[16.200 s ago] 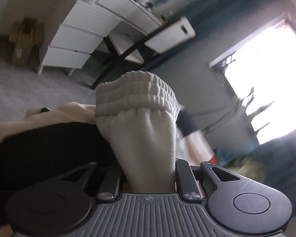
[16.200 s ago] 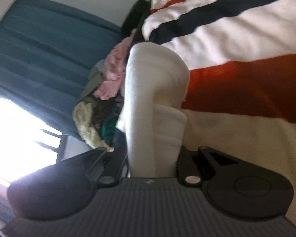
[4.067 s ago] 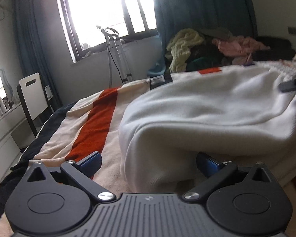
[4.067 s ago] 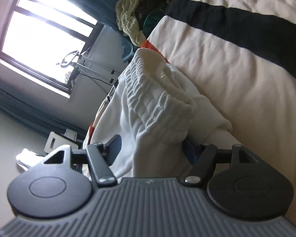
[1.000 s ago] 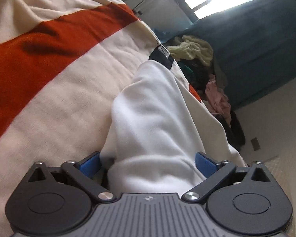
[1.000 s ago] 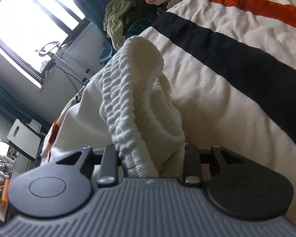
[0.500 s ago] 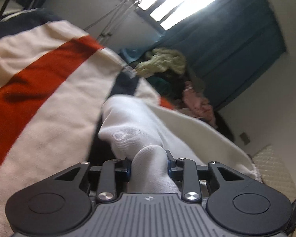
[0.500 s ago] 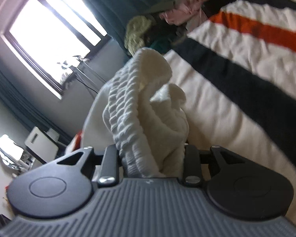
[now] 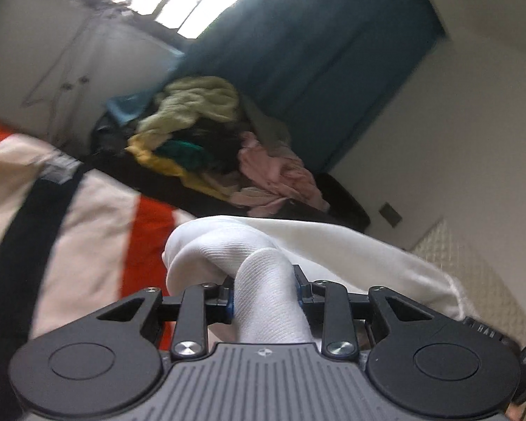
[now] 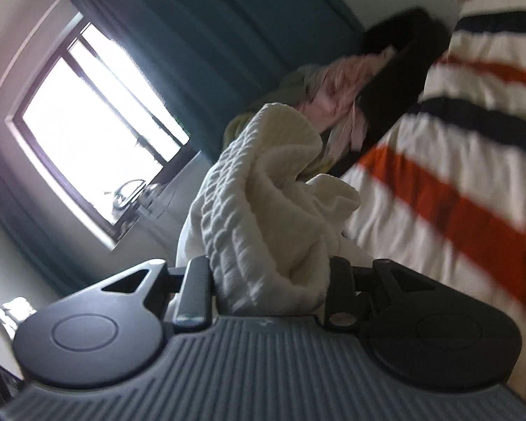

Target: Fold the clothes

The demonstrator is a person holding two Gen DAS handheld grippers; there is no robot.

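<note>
A white garment [image 9: 319, 245] hangs between my two grippers above the striped bed cover [image 9: 87, 210]. My left gripper [image 9: 264, 293] is shut on a bunched fold of its smooth white cloth. My right gripper [image 10: 271, 277] is shut on its ribbed elastic waistband [image 10: 249, 189], held up off the striped bed cover [image 10: 438, 189]. The garment's lower part is hidden below both views.
A heap of mixed clothes [image 9: 207, 140] in yellow, green and pink lies at the far end of the bed, also in the right wrist view [image 10: 336, 84]. Teal curtains [image 9: 298, 56] and a bright window [image 10: 87, 129] stand behind it.
Both grippers have risen with the white garment, lifting it off the bed cover. The left gripper closed on the cloth about half a second ago and stays shut.
</note>
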